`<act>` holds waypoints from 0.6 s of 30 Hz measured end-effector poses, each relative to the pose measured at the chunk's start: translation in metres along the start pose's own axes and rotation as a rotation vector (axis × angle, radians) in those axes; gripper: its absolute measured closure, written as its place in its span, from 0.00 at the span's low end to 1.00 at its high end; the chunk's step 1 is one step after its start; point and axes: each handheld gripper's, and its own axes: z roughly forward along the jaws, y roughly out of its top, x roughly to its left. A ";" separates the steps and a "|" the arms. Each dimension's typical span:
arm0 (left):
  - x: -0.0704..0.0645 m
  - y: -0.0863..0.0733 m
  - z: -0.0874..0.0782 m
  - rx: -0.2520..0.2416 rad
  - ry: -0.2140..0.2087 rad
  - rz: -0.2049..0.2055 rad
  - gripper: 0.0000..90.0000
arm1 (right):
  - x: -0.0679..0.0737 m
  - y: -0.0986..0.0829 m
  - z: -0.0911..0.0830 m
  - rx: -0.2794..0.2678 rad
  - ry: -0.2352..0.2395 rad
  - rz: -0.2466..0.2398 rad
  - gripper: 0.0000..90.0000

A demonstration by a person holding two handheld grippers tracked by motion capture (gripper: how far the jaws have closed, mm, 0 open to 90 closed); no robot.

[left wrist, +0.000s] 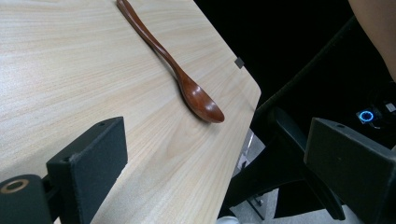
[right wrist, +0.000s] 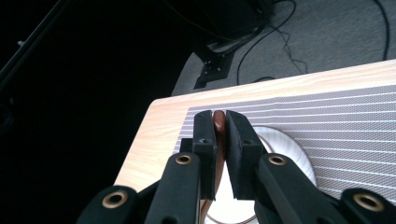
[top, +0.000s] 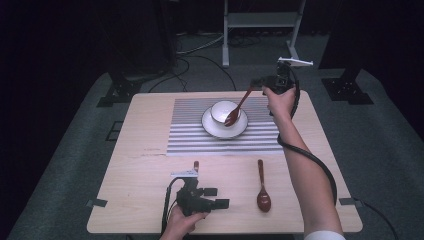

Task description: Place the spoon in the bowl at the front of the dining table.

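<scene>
Right fingers [top: 254, 85] clamped on spoon [top: 238, 107] handle, bowl end slanting down into cup [top: 223, 111]; left fingers [top: 216, 197] wide open, empty.

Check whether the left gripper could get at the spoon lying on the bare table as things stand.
Probably yes. The left gripper sits open on the table, jaws pointing toward the loose spoon, with only bare wood between them. The right gripper is busy far off, holding another spoon.

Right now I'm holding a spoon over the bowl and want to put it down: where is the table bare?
Bare wood lies left of the striped mat, and along the near edge between the left gripper and the lying spoon. The mat's middle is crowded: plate, bowl and the held spoon in the right gripper.
</scene>
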 end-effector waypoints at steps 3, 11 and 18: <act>0.000 0.000 0.001 0.003 0.000 -0.002 0.05 | -0.003 0.001 0.001 -0.009 -0.010 0.011 0.91; 0.000 0.000 -0.001 -0.002 -0.002 -0.004 0.05 | -0.012 0.004 0.004 -0.054 -0.021 0.041 0.91; 0.000 0.000 -0.003 -0.014 -0.001 -0.009 0.05 | -0.017 0.002 0.008 -0.078 -0.046 0.055 0.91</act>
